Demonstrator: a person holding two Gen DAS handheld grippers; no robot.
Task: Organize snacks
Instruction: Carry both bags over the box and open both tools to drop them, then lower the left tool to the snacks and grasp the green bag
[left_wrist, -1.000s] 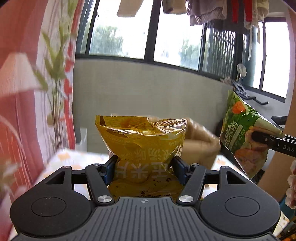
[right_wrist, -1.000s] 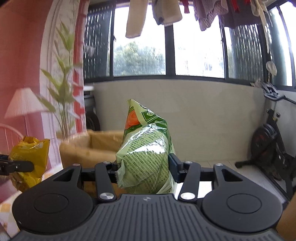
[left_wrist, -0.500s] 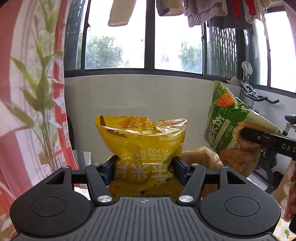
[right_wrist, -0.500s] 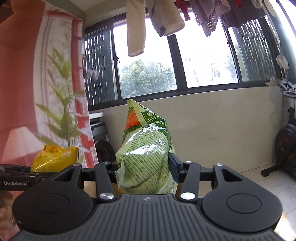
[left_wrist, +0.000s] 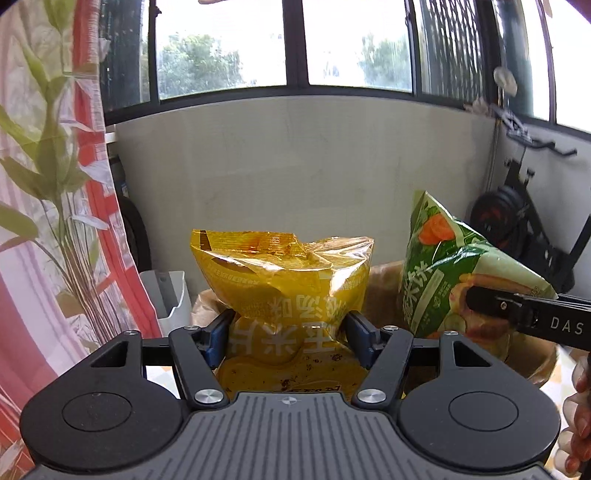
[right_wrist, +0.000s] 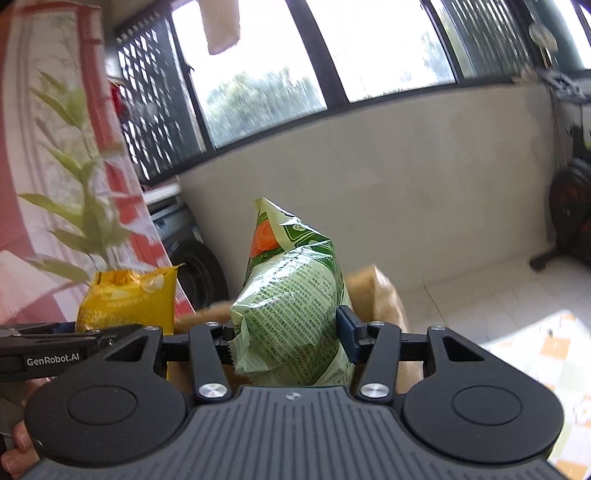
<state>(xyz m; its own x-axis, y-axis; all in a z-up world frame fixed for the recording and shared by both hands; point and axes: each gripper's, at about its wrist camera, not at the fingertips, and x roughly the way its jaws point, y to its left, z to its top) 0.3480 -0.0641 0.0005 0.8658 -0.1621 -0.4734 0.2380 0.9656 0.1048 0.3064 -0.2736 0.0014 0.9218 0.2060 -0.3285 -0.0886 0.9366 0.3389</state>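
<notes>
While both snack bags are held up in the air: each gripper carries one bag above a brown paper bag near a low grey wall.

Left gripper (left_wrist: 288, 334): clenched on the yellow snack bag (left_wrist: 284, 284); the blue pads press into the bag's lower half from left and right, and the film bulges above them.

Yellow snack bag: upright between the left gripper's fingers, its crimped top edge uppermost; in the right wrist view it shows at the left (right_wrist: 127, 301), beside the curtain.

Right gripper (right_wrist: 286, 334): grasping the green snack bag (right_wrist: 291, 299); the pads squeeze the bag at its sides.

Green snack bag: upright, narrow edge toward the right camera, pointed top corner up; in the left wrist view it hangs to the right of the yellow bag (left_wrist: 454, 277), apart from it.

Brown paper bag (left_wrist: 386, 277): open, low behind both snack bags, its rim showing between and to either side of them.

Curtain (left_wrist: 44, 206): red and white with a leaf print, at the far left.

Exercise bike (left_wrist: 517, 218): at the right, against the wall below the windows.

Person's fingers (left_wrist: 580, 417): at the right edge, behind the right gripper.
</notes>
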